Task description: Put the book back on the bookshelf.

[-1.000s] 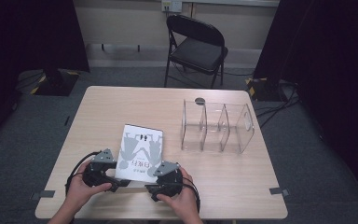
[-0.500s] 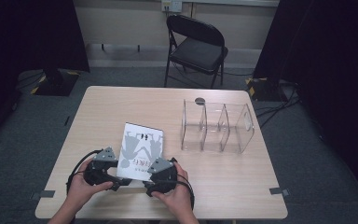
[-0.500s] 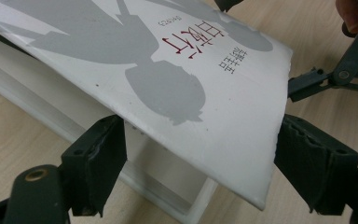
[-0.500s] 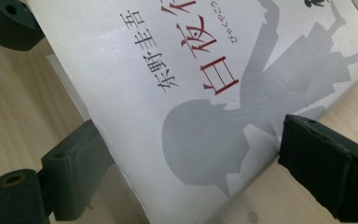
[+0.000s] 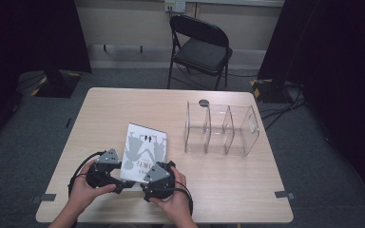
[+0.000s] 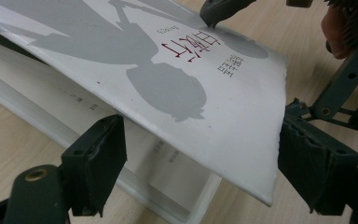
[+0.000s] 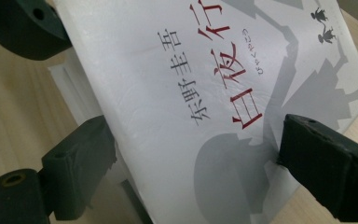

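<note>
1. high view: the book [image 5: 145, 148] is seen lying on the worktop [image 5: 123, 107], on the near side, a little left of the middle. it is well apart from the clear divided rack [image 5: 221, 129] at the right.
2. compared with a second ago, the right hand-held gripper [image 7: 200, 154] has been brought from beside the book's near right corner onto its near edge. the left hand-held gripper [image 6: 200, 172] has hardly been moved and is kept at the near left corner.
3. the book itself appears to have been turned slightly on the worktop.
4. left gripper view: the front cover is seen raised above the pages, with the cover's corner between the jaws. the jaws are held apart and nothing is pressed by them.
5. right gripper view: the jaws are also spread wide, one at the cover's edge and one over its printed face. no clamping is seen.
6. it is judged that the cover is being opened, or the book prepared for lifting. a firm grip is not yet made, so the cover could slip back down.
</note>
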Motion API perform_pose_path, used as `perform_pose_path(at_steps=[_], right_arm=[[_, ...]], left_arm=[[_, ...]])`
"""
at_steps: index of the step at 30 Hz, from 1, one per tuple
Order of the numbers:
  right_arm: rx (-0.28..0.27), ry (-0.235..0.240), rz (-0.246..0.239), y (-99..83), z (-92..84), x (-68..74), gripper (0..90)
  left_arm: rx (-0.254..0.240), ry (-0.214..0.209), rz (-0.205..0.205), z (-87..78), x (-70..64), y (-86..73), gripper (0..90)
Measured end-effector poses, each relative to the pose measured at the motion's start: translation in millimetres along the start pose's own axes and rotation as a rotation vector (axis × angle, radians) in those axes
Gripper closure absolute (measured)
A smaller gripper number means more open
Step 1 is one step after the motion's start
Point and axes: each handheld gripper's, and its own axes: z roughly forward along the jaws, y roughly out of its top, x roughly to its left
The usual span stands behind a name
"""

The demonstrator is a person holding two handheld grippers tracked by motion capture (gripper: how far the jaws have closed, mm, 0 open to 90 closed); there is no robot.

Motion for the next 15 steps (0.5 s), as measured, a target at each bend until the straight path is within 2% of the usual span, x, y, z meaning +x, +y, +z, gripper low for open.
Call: perform_pose_path(at_steps=[3,6,10,15], right_arm=[[-0.004,-0.019,0.007,1.4,2.5,0.7,9.5],[-0.035,-0.041,0.040,-0.7,4.8,1.9,9.4],[-0.052,-0.065,0.027,-3.2,6.2,4.8,9.9],[-0.043,-0.057,0.016,-2.5,6.3,3.5,10.3]], left_arm=[[0.002,0.005,0.006,-0.8,-0.7,1.2,18.4],[-0.002,0.006,0.012,-1.0,-1.3,1.7,18.4],[-0.002,-0.004,0.007,-0.3,0.2,0.1,18.4],[0.003,-0.001,0.006,0.0,0.5,-0.5,18.4]])
